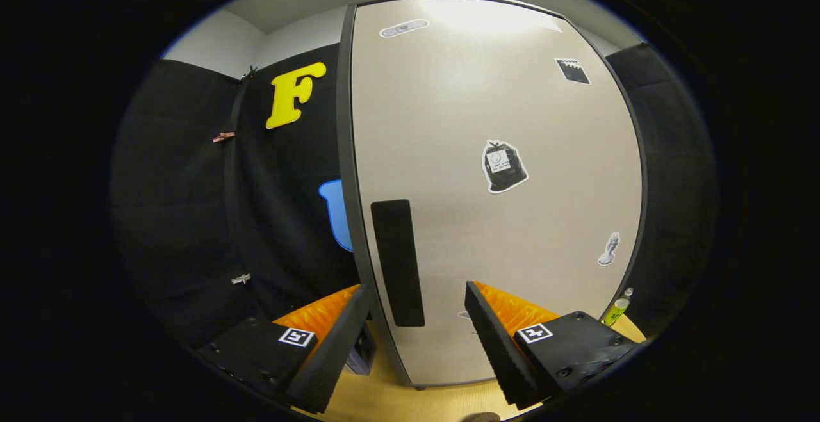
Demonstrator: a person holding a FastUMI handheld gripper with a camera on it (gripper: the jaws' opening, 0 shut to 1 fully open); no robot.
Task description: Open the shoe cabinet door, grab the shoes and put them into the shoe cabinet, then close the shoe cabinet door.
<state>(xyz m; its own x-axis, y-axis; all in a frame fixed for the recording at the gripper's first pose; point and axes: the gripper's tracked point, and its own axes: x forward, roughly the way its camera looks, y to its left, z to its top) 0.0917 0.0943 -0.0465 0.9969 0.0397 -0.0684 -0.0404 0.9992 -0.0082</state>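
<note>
Step in hand: opening the shoe cabinet door; door reads as closed, so the task is at its first stage.
Claw: fingers wide apart, holding nothing; both point at the lower part of the door.
Door: pale panel, upright, facing the claw, with several stickers on it; dark frame edge runs down its left side.
Handle: dark vertical strip near the door's left edge, lying between the two fingers, nearer the left one; cannot tell whether either finger touches it.
Worktop: light wood, under the cabinet's foot and the fingers.
Other item: small yellow-green bottle standing on the worktop just right of the cabinet.
Shoes: not located from here.
Next move (judgement): centre the fingers over the handle strip, bring them together on it, then pull so the door swings out.
Risk (judgement): a grip set off-centre may slip off the handle.
</note>
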